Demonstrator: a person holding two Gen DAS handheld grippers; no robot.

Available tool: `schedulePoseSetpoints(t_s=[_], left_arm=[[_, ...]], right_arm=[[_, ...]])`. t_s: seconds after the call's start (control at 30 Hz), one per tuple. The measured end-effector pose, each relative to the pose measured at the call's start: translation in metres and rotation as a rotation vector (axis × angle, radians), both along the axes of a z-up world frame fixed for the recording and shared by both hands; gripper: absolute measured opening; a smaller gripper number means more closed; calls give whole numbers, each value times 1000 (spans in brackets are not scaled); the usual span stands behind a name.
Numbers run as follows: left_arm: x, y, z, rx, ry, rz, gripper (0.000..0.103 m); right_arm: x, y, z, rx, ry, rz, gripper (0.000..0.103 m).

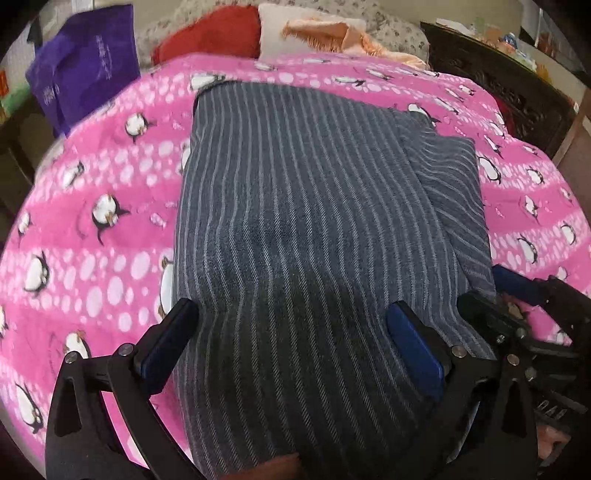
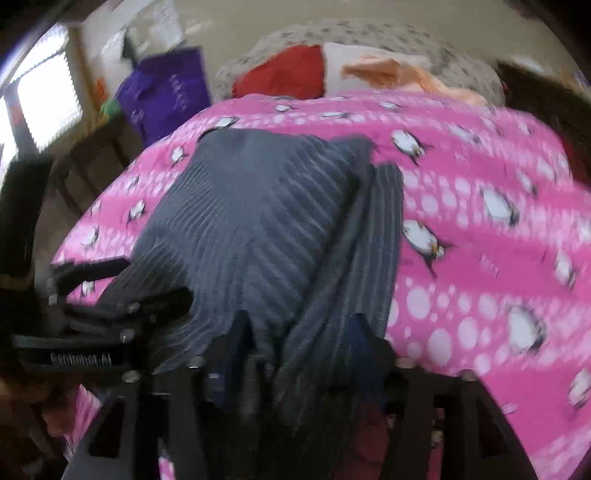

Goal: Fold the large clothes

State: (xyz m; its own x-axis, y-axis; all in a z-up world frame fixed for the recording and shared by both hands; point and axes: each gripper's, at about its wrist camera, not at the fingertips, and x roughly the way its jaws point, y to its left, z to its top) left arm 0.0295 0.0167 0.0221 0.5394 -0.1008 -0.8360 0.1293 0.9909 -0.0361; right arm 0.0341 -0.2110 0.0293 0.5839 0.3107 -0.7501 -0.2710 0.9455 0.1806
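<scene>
Left tool (image 1: 291, 343) gapes over striped cloth (image 1: 295, 206); right tool (image 2: 295, 354) open, cloth bunched between its fingers.

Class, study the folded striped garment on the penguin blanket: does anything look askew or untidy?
Yes. On the grey striped garment, an under layer sticks out past the top layer's right edge, its stripes slanting differently, so the edges are not aligned.

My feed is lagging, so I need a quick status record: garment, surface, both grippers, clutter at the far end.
garment: grey striped cloth, folded, a narrower layer sticking out along one side
surface: pink penguin blanket
left gripper: jaws wide open, over the cloth's near end
right gripper: jaws apart, cloth bunched between them
far end: red pillow, purple bag
</scene>
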Motion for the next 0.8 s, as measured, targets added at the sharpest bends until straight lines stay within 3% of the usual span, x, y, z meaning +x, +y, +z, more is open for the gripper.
schedulePoseSetpoints(t_s=[0.07,0.13,0.23,0.4,0.53,0.8], left_arm=[[6,4,2,-32,45,10,103],[7,10,10,-66,78,18,103],[-15,12,37,-104,48,34,103],[-72,-3,79,-96,-1,24,103],[-106,-17,90,-80,-14,32,103],[-134,-25,100,-58,-51,27,103]], right_arm=[[4,-3,7,10,39,-20,62],[-3,-2,22,-1,24,-20,62],[-29,-6,50,-17,-38,-9,62],[-88,-22,78,-15,-42,-31,62],[-129,-29,91,-53,-38,-51,64],[-159,-38,97,-38,-51,-81,64]])
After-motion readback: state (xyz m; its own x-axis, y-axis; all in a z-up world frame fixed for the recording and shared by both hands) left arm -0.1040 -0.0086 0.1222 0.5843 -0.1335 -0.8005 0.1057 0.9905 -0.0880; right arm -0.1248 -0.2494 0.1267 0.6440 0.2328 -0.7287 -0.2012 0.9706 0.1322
